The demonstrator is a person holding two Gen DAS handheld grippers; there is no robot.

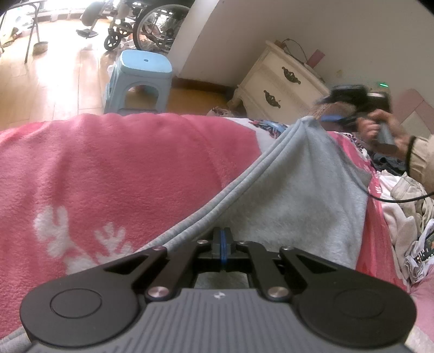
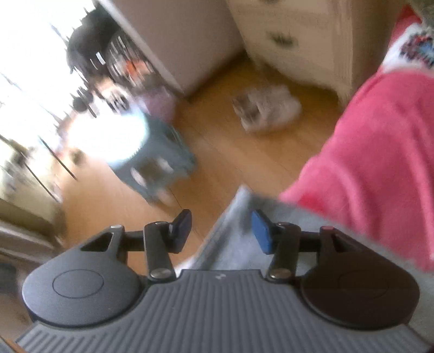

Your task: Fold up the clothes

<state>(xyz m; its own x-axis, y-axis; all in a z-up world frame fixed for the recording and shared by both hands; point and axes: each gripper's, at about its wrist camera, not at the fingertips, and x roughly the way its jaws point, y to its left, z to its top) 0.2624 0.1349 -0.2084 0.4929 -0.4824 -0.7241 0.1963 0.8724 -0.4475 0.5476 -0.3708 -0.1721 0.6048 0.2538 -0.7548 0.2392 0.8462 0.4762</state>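
A grey fleece garment (image 1: pixel 303 190) lies on a pink blanket (image 1: pixel 114 168) with white prints. My left gripper (image 1: pixel 223 240) is shut on the garment's ribbed edge at the near end. The far corner of the garment rises to a peak beside my right gripper (image 1: pixel 329 118), which a hand (image 1: pixel 377 126) holds; it is blurred in this view. In the right wrist view, my right gripper (image 2: pixel 221 230) stands open, with the garment's (image 2: pixel 238 249) corner under the gap and close to the blue pad (image 2: pixel 261 233). The pads do not pinch the cloth.
A light blue stool (image 1: pixel 143 73) and a cream nightstand (image 1: pixel 279 81) stand on the wooden floor beyond the bed edge. A wheelchair (image 1: pixel 146 24) is farther back. A pile of loose clothes (image 1: pixel 407 198) lies at the right. A pale blurred object (image 2: pixel 267 108) sits on the floor.
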